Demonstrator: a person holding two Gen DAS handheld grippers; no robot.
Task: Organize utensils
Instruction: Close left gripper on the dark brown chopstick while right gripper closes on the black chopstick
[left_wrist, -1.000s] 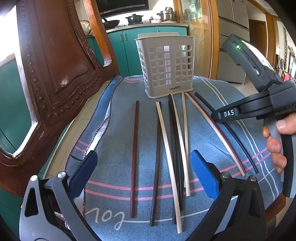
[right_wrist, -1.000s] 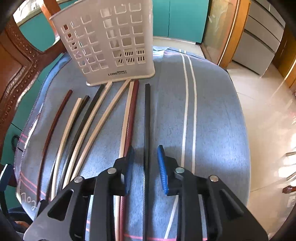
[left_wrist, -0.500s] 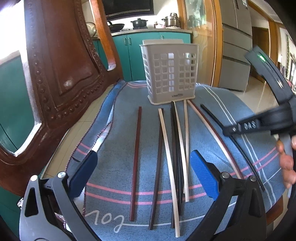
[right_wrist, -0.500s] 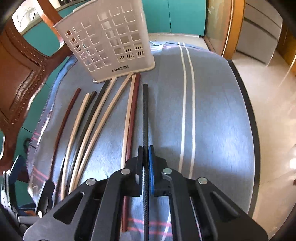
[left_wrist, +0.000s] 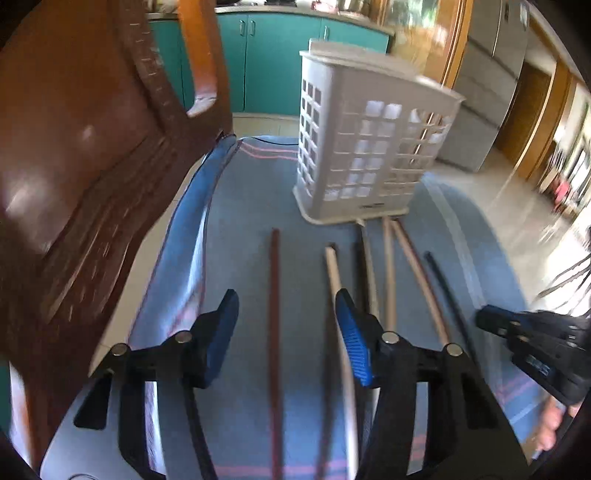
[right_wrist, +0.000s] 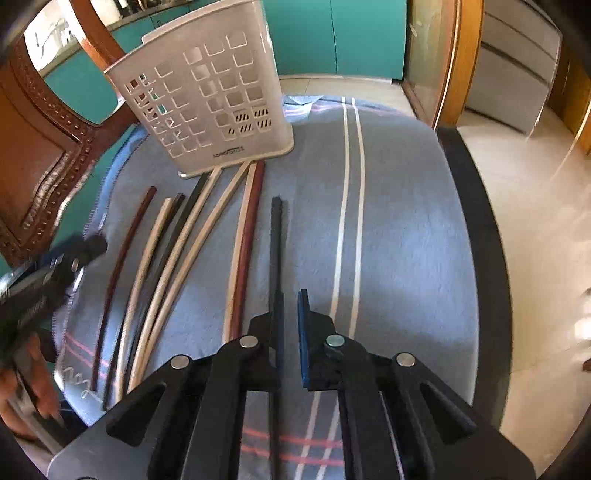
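Black and slim, the rightmost chopstick (right_wrist: 276, 236) lies on the blue striped cloth (right_wrist: 406, 240), its near end running against the left finger of the right gripper (right_wrist: 290, 325), whose jaws now stand a little apart with the stick at the inner face of that finger; whether they still pinch it I cannot tell. Half a second ago those jaws were closed tight on the same stick. On the left, the left gripper (left_wrist: 286, 332) is wide open and has dropped lower and nearer, now straddling the dark red chopstick (left_wrist: 275, 295), with the pale chopstick (left_wrist: 334, 273) passing under its right fingertip (left_wrist: 352, 343). All the sticks fan out toward the white perforated holder (right_wrist: 207, 99), which stands upright at the far end of the cloth, beside the carved wooden chair (left_wrist: 74, 166)
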